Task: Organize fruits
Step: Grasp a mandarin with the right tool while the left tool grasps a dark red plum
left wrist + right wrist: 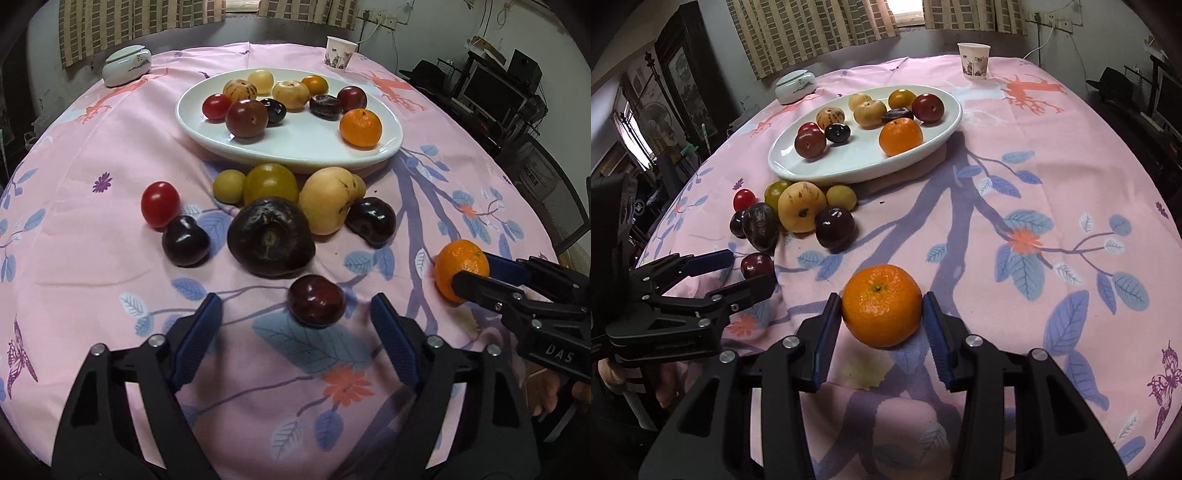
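A white oval plate [295, 147] [849, 166] holds several fruits, among them a mandarin [360, 127] [900, 136]. More fruits lie in a cluster on the pink cloth in front of it, including a big dark plum [271, 236] and a yellow pear [327, 199] [801, 212]. My left gripper [297, 314] [738, 269] is open, its jaws either side of a dark red plum [317, 301] [756, 265] on the cloth. My right gripper [882, 314] [471, 271] has its blue pads against a second mandarin [882, 305] [461, 269] resting on the cloth.
A paper cup [340, 51] [974, 60] stands at the table's far edge. A white lidded ceramic jar [126, 64] [796, 85] sits at the far left. Chairs, shelves and electronics [498, 88] stand beyond the table's right edge.
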